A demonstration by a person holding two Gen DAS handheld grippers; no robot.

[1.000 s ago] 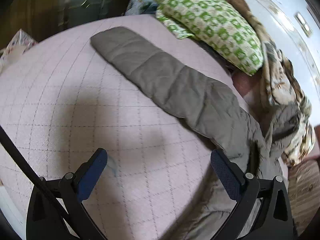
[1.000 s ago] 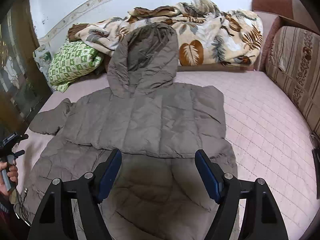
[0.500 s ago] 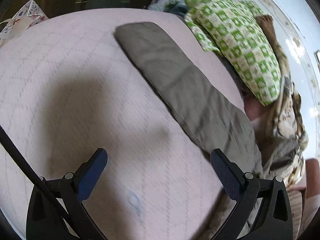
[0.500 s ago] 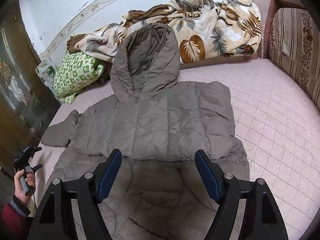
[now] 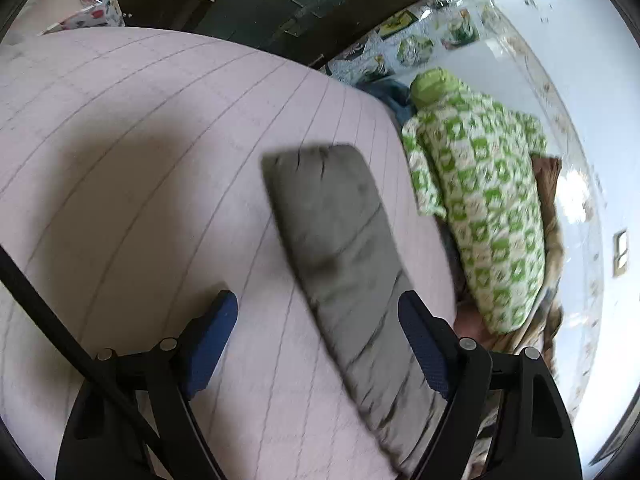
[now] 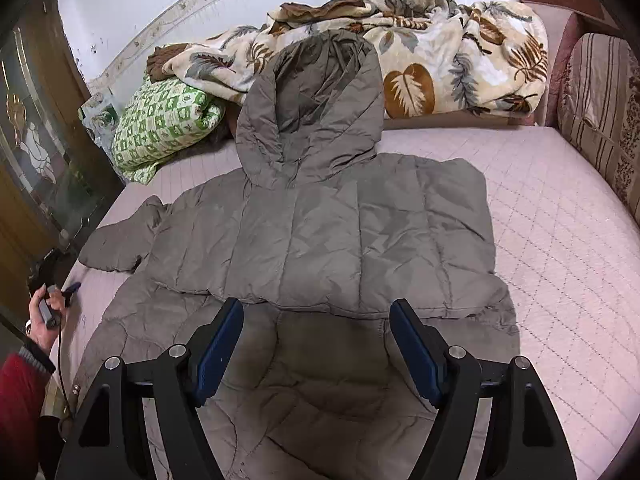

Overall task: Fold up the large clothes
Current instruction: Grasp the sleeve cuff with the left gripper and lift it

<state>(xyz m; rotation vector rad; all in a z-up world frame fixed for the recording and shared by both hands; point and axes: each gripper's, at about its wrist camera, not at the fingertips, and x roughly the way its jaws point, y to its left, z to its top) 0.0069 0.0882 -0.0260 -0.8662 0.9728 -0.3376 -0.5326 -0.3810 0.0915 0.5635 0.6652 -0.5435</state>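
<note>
A: Where is the coat (image 6: pixel 320 232) right now?

B: Flat on the pink bed (image 6: pixel 560 220), back side up, hood (image 6: pixel 312 108) pointing to the far end toward the leaf-print blanket (image 6: pixel 440 60). One sleeve (image 5: pixel 348 264) sticks out to the side near the green checked pillow (image 5: pixel 480 200).

A: And that sleeve is what matters next?

B: I think so. In the left wrist view it runs as a long strip from the near right, slanting up and away toward the middle of the picture. Its near part lies between the fingers of the left gripper (image 5: pixel 318 340), hard against the right-hand one; the cuff end is farther out, ahead of the gripper.

A: Is the left gripper holding it?

B: No. Its jaws are closing, with the sleeve between them, but the pads do not press on the fabric yet; the left pad is over bare mattress.

A: And the other one?

B: The right gripper (image 6: pixel 316 344) hangs over the lower body of the coat, jaws spread, nothing pinched. It is well away from that sleeve.

A: So the left hand (image 6: pixel 46 312) is the nearer one.

B: Clearly. To my eye the sleeve's long axis runs along the gripper's pointing line, slightly skewed, so the grab falls across the sleeve's width, and folding it in means carrying it toward the coat's body.
</note>
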